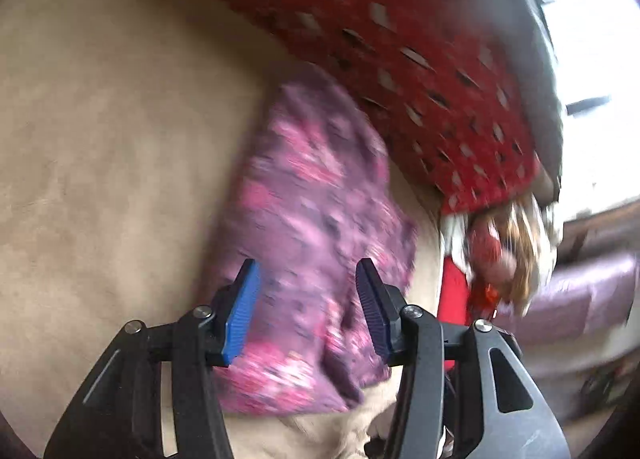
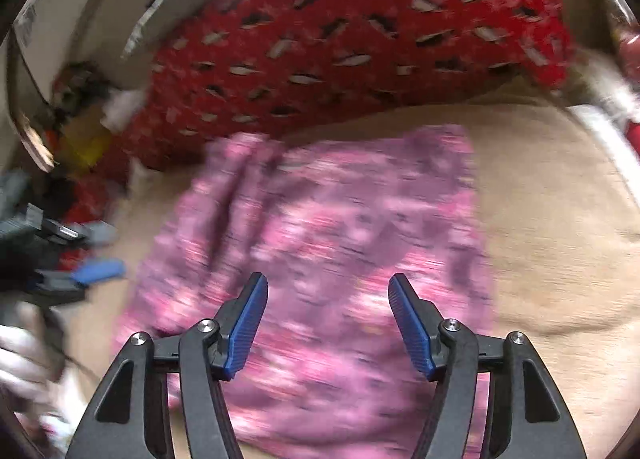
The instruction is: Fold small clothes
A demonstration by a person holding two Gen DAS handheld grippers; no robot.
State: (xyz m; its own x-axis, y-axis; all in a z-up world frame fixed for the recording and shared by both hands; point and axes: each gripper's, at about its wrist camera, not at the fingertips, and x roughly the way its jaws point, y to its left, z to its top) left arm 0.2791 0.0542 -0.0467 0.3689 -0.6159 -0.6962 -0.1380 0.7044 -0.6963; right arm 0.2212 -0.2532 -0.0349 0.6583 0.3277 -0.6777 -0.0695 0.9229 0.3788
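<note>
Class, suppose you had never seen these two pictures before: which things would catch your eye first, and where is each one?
First comes the pink and purple patterned garment, spread on the tan surface directly ahead of the open right gripper. Behind it lies a bright red cloth with pale and dark flecks, filling the far side. The open left gripper hovers over the garment's edge, its blue fingers apart and holding nothing.

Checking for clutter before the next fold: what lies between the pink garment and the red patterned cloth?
Only bare beige surface separates the pink garment from the red patterned cloth, in the right wrist view.
</note>
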